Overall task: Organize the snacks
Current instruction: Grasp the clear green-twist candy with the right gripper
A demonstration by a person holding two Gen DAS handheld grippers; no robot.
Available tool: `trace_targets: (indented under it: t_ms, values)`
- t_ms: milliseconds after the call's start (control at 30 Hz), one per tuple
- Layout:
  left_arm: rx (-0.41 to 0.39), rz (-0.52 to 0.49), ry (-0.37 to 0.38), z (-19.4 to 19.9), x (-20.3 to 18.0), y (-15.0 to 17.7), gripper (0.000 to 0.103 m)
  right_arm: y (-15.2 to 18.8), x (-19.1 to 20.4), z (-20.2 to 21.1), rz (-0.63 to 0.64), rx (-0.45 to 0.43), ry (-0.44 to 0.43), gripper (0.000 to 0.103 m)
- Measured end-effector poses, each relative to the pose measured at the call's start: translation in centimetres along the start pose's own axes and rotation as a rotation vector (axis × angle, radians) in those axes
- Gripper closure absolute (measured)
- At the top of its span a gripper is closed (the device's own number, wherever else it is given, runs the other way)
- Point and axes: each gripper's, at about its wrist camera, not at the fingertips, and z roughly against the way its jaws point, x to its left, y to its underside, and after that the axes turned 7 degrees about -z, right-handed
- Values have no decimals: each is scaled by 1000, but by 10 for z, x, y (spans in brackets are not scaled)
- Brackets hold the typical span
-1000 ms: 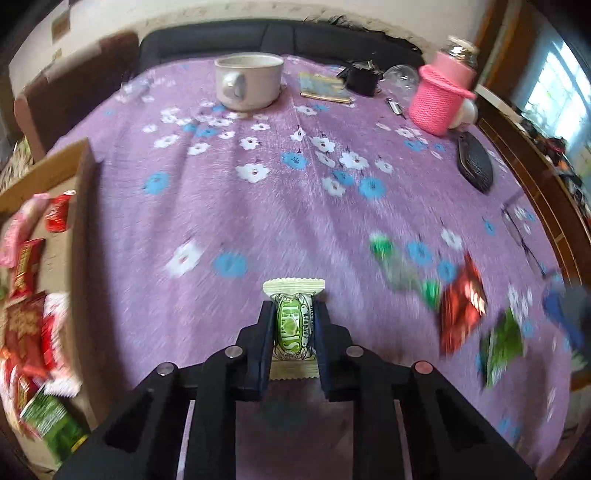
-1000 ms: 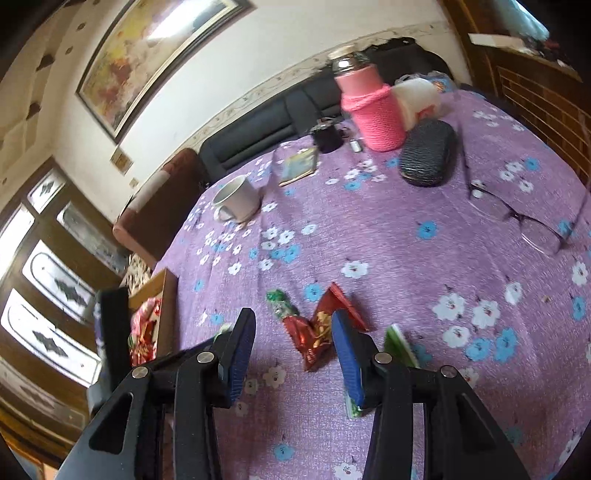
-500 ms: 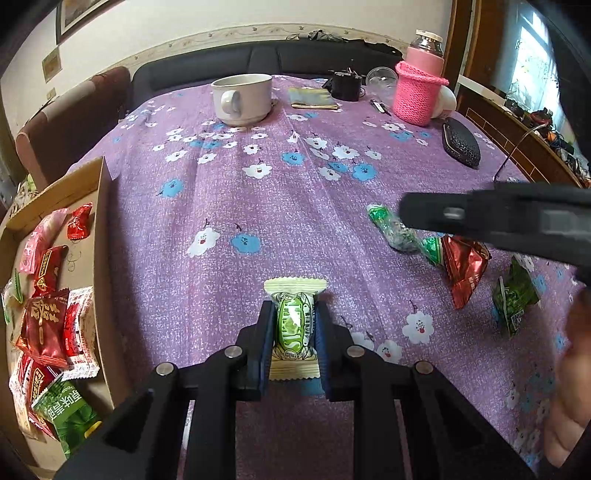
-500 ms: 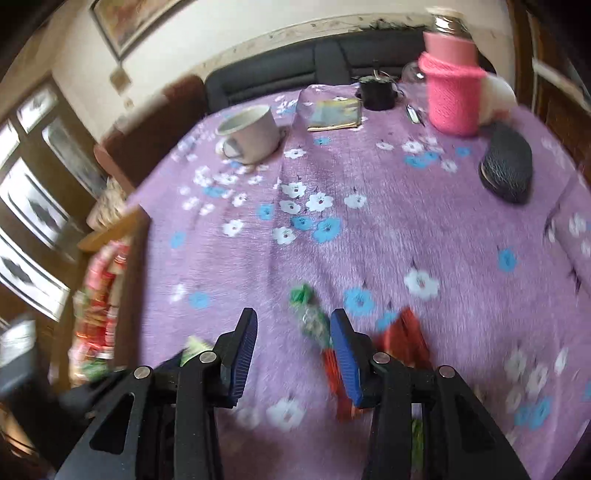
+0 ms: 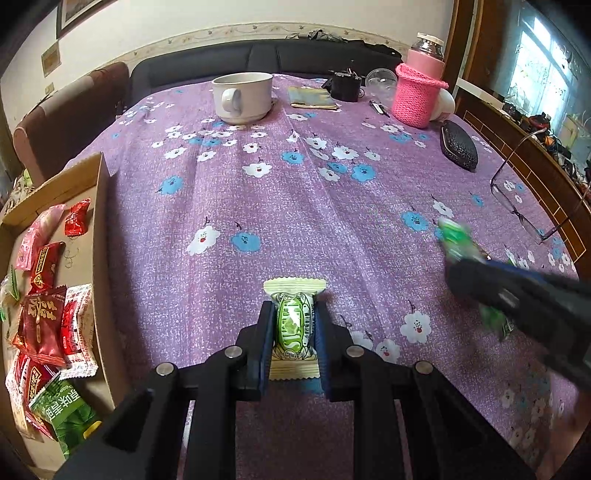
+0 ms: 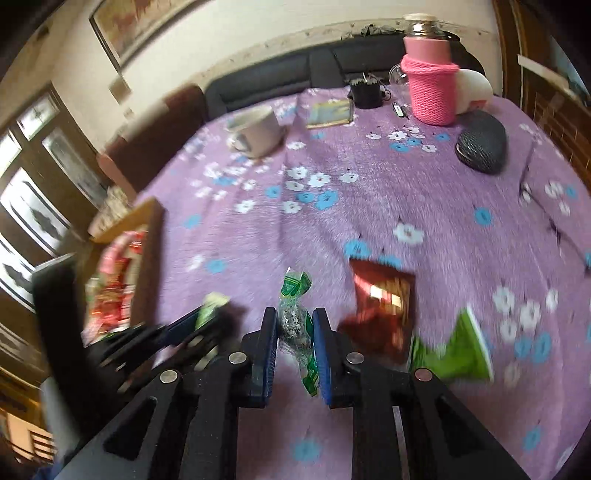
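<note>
Purple floral table (image 5: 295, 206) held a half-filled box (image 5: 98, 236); my left gripper (image 5: 294, 332) clamped a green candy (image 5: 294, 325), right gripper (image 6: 294, 332) pinched a twist-wrapped sweet (image 6: 293, 321); two packets (image 6: 384, 295) remained.

Dark sofa (image 5: 258, 61) beneath framed painting (image 6: 125, 26)
</note>
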Motion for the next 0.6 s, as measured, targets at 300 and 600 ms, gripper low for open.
trace_targets:
  t_ms: [300, 600]
  values:
    - [-68, -63, -41, 10, -16, 1, 84, 6, -11, -13, -21, 1, -9, 83]
    - [-159, -94, -74, 27, -23, 0, 84, 7, -16, -9, -48, -16, -13, 82]
